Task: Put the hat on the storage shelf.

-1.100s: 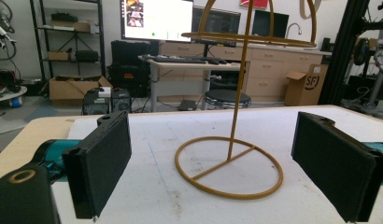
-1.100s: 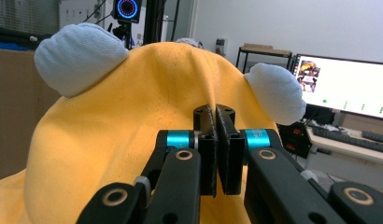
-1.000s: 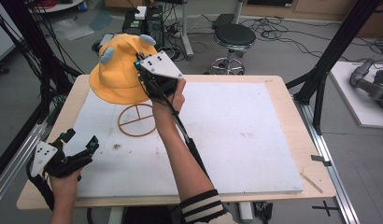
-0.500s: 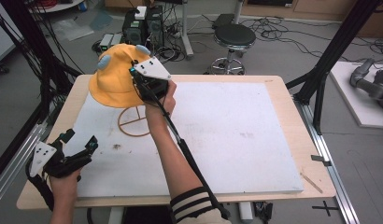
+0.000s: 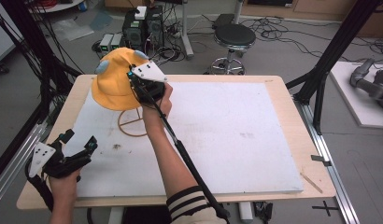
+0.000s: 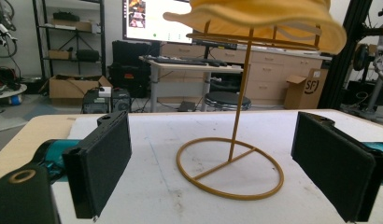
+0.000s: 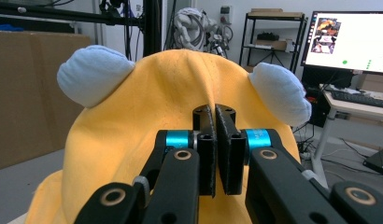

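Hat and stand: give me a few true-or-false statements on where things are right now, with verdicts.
1. The right hand-held gripper is shut on the hat. True.
2. The hat is blue with yellow ears. False: it is yellow with pale blue ears.
3. The left hand-held gripper is open and holds nothing. True.
4. The stand lies tipped over on the table. False: it is upright on its ring base.
5. The left hand-held gripper is touching the stand. False: it is at the near left of the table, apart from the stand.
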### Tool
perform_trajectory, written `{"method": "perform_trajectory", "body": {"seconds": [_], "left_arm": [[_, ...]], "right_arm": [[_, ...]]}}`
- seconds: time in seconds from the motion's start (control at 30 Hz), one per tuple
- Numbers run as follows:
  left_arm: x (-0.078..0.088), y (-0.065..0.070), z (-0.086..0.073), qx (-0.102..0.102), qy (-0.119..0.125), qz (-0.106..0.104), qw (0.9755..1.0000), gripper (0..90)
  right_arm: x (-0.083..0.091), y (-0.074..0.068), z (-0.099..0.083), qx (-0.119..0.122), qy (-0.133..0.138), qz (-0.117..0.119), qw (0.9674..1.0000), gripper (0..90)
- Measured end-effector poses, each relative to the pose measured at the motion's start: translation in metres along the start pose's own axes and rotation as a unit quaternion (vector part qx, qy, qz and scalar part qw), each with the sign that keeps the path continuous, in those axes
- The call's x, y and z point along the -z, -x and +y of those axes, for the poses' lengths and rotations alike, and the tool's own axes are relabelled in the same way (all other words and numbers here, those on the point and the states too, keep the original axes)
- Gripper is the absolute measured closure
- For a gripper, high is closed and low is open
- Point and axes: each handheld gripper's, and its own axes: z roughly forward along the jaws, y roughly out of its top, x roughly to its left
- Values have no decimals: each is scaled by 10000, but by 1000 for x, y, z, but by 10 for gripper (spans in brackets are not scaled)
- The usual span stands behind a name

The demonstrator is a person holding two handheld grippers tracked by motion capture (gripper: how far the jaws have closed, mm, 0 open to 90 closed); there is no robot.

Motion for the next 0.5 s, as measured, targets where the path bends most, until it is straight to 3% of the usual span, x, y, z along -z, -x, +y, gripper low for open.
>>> {"method": "perform_trajectory", "body": {"seconds": [0.27, 0.3, 0.43, 0.5], "left_arm": [[0, 0, -1, 6, -21, 4, 10000, 125], [0, 0, -1, 9, -21, 5, 10000, 126], [-1, 0, -1, 28, -26, 6, 10000, 126], [-1, 1, -1, 17, -38, -9, 10000, 126]], "right_arm": [[0, 1, -8, -62, -46, 2, 10000, 836], [0, 2, -7, -40, -11, -11, 10000, 798], [0, 6, -6, -223, 12, 17, 9997, 480], [1, 8, -7, -280, 3, -41, 9996, 406]]}}
